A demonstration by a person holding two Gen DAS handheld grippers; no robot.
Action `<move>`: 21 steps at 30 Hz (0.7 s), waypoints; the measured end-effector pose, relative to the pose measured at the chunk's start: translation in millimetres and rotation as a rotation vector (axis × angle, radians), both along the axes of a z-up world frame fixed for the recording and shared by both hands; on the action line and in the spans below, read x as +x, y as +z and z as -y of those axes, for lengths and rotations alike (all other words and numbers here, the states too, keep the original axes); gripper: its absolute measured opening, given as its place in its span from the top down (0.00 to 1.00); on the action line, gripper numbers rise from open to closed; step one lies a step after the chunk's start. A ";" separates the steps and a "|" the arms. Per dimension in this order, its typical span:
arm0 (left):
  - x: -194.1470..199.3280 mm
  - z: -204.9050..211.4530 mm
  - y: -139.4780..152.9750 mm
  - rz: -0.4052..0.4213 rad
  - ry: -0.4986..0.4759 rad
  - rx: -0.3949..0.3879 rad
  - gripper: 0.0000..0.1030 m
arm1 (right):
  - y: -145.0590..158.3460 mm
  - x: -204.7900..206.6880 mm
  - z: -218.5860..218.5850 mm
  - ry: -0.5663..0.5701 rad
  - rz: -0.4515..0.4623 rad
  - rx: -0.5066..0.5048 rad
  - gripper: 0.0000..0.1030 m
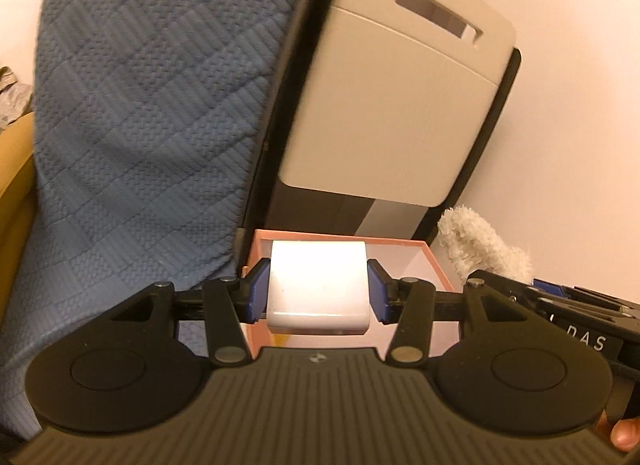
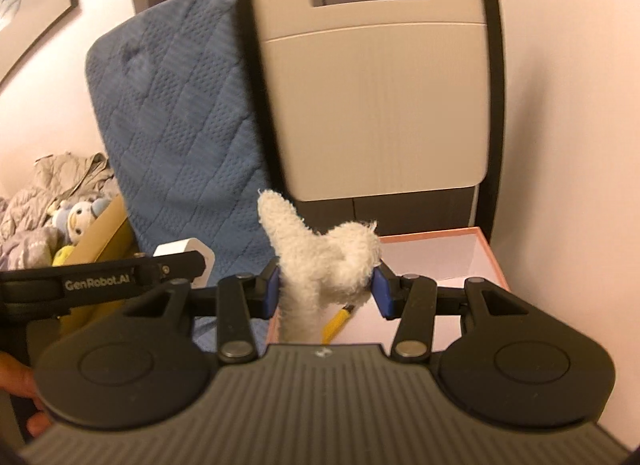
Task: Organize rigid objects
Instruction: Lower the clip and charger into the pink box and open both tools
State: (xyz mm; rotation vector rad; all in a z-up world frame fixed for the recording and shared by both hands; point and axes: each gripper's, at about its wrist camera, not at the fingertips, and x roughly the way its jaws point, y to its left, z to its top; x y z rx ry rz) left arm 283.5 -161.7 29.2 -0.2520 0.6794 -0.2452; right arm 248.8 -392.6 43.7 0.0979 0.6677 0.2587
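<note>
My left gripper (image 1: 318, 292) is shut on a white rounded block (image 1: 318, 285) and holds it above the open pink box (image 1: 434, 261). The block also shows in the right wrist view (image 2: 188, 251), left of the right gripper. My right gripper (image 2: 325, 287) is shut on a fluffy white plush toy (image 2: 320, 261), held over the pink box (image 2: 452, 261). A yellow pen-like object (image 2: 338, 321) lies inside the box, partly hidden by the toy. The plush toy shows at the right in the left wrist view (image 1: 476, 241).
A blue quilted cushion (image 1: 140, 113) leans at the left. A beige panel with a handle slot (image 1: 392, 97) stands behind the box against the wall. A cardboard box (image 2: 100, 225) holding soft toys (image 2: 76, 217) and a jacket sits far left.
</note>
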 end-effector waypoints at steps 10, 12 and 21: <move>34.7 53.5 -57.2 -0.103 -0.047 0.044 0.46 | -56.1 31.0 46.2 -0.086 -0.123 -0.010 0.53; 41.9 59.8 -71.9 -0.131 -0.051 0.047 0.46 | -70.9 36.7 52.0 -0.094 -0.156 -0.014 0.52; 68.4 76.9 -126.3 -0.241 -0.073 0.052 0.46 | -135.0 59.8 69.4 -0.125 -0.299 -0.033 0.52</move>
